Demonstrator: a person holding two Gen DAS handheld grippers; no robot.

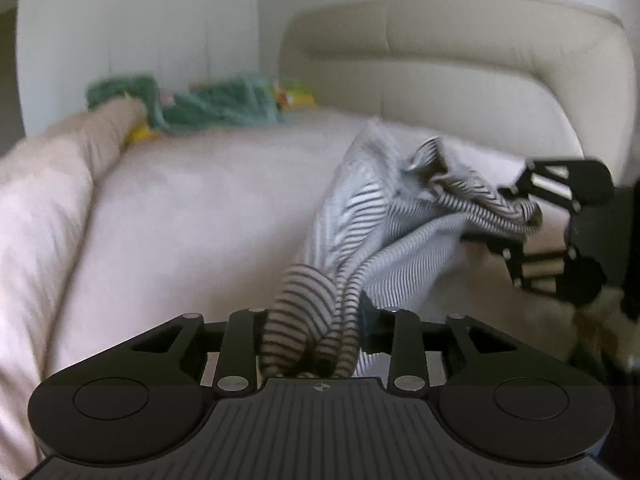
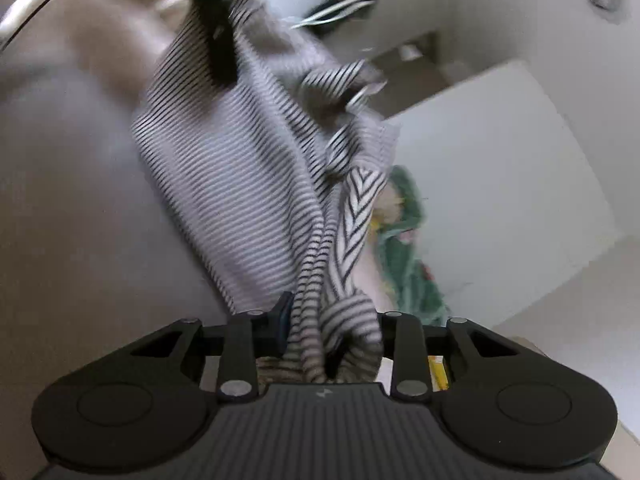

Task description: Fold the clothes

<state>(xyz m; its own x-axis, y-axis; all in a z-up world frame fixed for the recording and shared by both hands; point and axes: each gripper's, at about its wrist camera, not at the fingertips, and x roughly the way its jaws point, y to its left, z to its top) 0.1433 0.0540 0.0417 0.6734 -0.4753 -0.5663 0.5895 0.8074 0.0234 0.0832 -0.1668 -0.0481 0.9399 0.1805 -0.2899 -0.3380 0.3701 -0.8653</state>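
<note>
Striped garment [image 1: 360,216] held over a pale bed [image 1: 192,200].
Left gripper [image 1: 316,332] and right gripper [image 2: 320,336] both clamp it; beige headboard [image 1: 460,60] at twelve o'clock, white wall [image 1: 140,20] at ten.

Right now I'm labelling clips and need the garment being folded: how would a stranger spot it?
Start at the pale bed below the cream padded headboard. Strung above it between the left gripper and right gripper is the striped garment. Its thin black-and-white stripes set it apart from the green cloth by the wall.
</note>
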